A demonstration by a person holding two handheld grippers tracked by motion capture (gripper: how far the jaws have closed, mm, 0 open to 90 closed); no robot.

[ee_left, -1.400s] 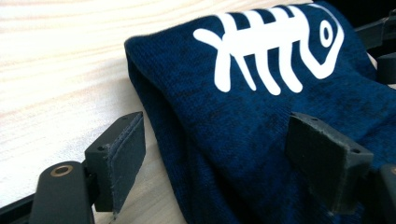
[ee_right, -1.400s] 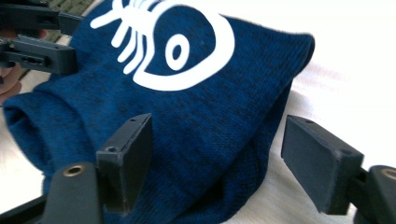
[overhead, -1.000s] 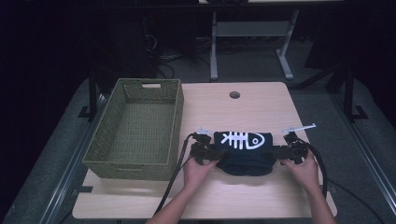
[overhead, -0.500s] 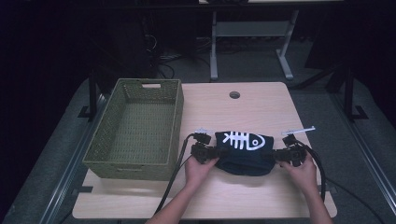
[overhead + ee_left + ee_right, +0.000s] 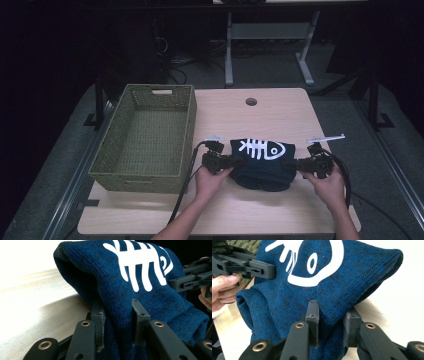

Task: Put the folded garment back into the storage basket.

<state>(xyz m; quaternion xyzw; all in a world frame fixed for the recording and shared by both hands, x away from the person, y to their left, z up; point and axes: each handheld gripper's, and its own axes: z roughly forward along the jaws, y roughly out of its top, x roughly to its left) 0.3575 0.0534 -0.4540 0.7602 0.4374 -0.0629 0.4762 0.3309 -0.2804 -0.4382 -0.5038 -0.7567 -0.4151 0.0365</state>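
Basket (image 5: 145,137): green woven, left of the cloth, on the table's (image 5: 280,107) left part; its near right corner lies close to the left gripper.
Left hand (image 5: 210,181): forearm comes up from the bottom edge, angled right; the hand wraps the left gripper (image 5: 235,162) from below, just left of the cloth.
Left gripper state: jaws pressed onto a fold at the cloth's left end, knit bunched between them in the left gripper view (image 5: 117,322).
Cloth (image 5: 262,162): dark blue knit with a white fish-skeleton print, slung between the two grippers at the table's near middle, sagging toward the person.
Right gripper (image 5: 296,164): jaws pinch the cloth's right end; cloth fills the gap in the right gripper view (image 5: 330,323).
Right hand (image 5: 327,182): forearm rises from the bottom right, hand gripping from behind, right of the cloth.
Gripper views add: the knit weave (image 5: 112,287), the fish's eye (image 5: 312,263), and each shows the opposite gripper beyond the cloth.
High view adds: the basket's empty inside and a round hole (image 5: 251,101) in the table beyond the cloth.
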